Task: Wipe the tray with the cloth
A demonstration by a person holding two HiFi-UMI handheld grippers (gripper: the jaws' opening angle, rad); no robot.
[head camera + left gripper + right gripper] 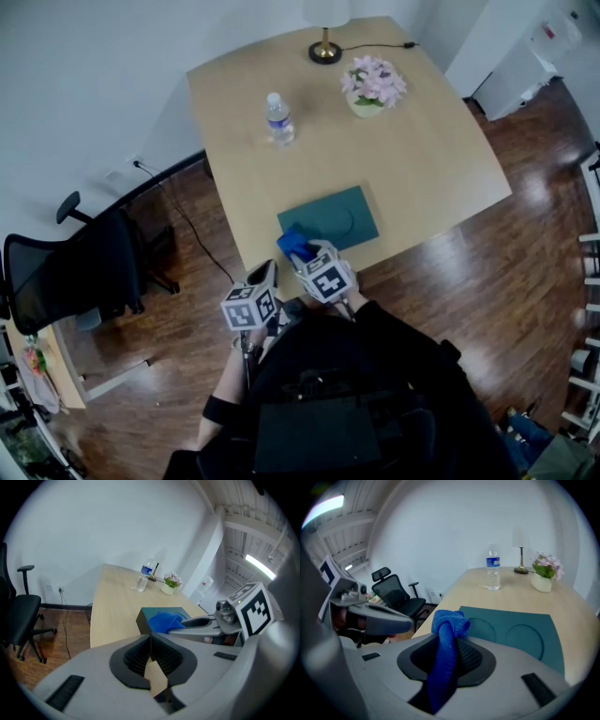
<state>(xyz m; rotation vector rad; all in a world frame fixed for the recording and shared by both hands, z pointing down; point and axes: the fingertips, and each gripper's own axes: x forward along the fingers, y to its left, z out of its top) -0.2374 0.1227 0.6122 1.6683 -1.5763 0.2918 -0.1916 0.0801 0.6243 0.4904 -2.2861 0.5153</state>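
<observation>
Right tongs: my right tongs (448, 645) are clamped on the blue cloth (446, 629). The right gripper view shows it as a twisted strip running up between the pads to a bunched knot at the tips.
Left tongs: my left tongs (150, 645) are closed pad to pad with nothing between them. Only the left gripper view shows this. In the head view they sit off the tabletop's near edge, at 8 o'clock from the right tongs.
Cloth position: in the head view the cloth sits over the 7 o'clock corner of the tray. I cannot tell from any view whether it touches the surface.
Tray: the dark teal tray (336, 217) lies flat at the 6 o'clock edge of the tabletop (422, 159). The right gripper view shows two round recesses in it. The left gripper view shows only its near corner behind the cloth.
Other items: from the tray in the head view, a water bottle (278, 119) stands at 11 o'clock, a pot of pink flowers (373, 84) at 1 o'clock and a lamp base (325, 50) at 12 o'clock, all well apart from it.
Floor: a black office chair (80, 267) stands on the wood floor at 9 o'clock.
</observation>
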